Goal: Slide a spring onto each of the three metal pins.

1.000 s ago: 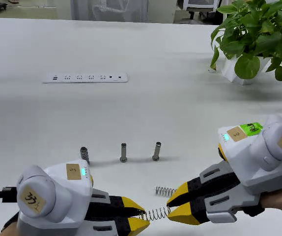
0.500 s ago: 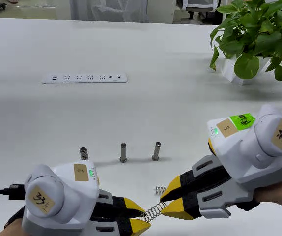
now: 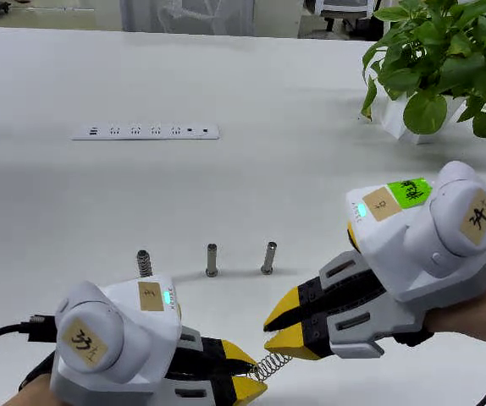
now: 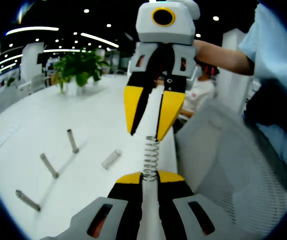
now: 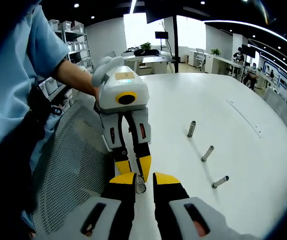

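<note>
Far-left pin (image 3: pixel 144 264) already wears a spring; middle pin (image 3: pixel 212 260) and right pin (image 3: pixel 268 257) stand bare and upright on the tabletop (image 3: pixel 57 203). Nearer the person, the left gripper (image 3: pixel 256 378) has its jaws clamped on one end of the held spring (image 3: pixel 273 365). The right gripper (image 3: pixel 267 333) faces it, jaws parted around the free end, and a loose spring (image 4: pixel 111 159) lies near the pins.

held spring (image 3: pixel 268 366) spans two tools on the near side of the pin row (image 3: pixel 212 260)
left tool (image 3: pixel 256 377) clamps its lower end; right tool (image 3: pixel 268 336), jaws slightly parted, meets the upper end. a fitted spring (image 3: pixel 146 266) sits on the row's leftmost pin (image 3: pixel 144 255).
</note>
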Demonstrator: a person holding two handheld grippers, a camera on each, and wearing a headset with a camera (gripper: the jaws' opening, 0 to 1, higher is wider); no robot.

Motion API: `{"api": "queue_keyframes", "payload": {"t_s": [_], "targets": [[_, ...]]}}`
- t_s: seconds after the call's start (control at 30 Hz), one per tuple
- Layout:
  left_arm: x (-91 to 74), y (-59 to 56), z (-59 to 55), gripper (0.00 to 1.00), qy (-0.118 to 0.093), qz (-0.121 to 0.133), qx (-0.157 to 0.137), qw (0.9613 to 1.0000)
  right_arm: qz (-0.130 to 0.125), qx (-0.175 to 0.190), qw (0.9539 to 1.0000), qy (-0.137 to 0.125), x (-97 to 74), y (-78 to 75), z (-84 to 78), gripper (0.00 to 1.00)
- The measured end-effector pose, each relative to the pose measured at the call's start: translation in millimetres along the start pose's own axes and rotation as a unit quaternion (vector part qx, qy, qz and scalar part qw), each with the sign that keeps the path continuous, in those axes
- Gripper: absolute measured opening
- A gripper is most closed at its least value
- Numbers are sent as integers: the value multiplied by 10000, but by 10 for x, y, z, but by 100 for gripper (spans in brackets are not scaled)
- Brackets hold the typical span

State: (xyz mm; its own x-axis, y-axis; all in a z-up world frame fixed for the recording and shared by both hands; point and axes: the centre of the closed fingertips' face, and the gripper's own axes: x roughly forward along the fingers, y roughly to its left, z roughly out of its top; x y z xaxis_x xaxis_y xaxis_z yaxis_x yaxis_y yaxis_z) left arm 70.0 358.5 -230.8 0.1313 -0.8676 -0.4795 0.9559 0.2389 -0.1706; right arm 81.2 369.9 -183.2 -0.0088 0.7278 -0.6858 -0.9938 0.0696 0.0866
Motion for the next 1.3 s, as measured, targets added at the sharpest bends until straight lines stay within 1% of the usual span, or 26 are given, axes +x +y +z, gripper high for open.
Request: {"api": "queue_keyframes", "payload": {"t_s": [0.1, 0.23, 0.33, 0.47, 0.6, 0.87, 0.97, 1.03, 1.2, 1.3], "targets": [[-11, 10, 26, 10, -52, 8, 4, 10000, -4, 20, 9999, 145, -12, -10, -94, 17], [-23, 19, 47, 10, -88, 10, 21, 10000, 81, 134, 9997, 200, -16, 9, -150, 17], [-26, 22, 48, 10, -90, 7, 38, 10000, 121, 158, 9996, 192, -12, 27, -148, 16], [-28, 21, 49, 10, -84, 1, 57, 9999, 151, 150, 9996, 175, -6, 36, -138, 12], [-31, 29, 45, 10, -67, 11, 70, 10000, 188, 181, 9995, 204, 3, 46, -132, 12], [9, 6, 35, 10, 13, -23, 149, 9999, 224, 9, 9994, 270, 59, 86, -45, 12], [22, 6, 7, 10, 57, -30, 152, 9999, 238, -61, 9991, 350, 87, 96, -63, 12], [20, 6, 2, 9, 41, -30, 112, 9999, 239, -58, 9990, 361, 79, 91, -70, 12], [7, 14, 3, 9, 26, -13, 96, 9999, 231, -73, 9989, 413, 60, 81, -99, 12], [6, 16, 15, 9, 22, -12, 112, 9999, 225, -84, 9989, 402, 52, 77, -92, 12]]}}
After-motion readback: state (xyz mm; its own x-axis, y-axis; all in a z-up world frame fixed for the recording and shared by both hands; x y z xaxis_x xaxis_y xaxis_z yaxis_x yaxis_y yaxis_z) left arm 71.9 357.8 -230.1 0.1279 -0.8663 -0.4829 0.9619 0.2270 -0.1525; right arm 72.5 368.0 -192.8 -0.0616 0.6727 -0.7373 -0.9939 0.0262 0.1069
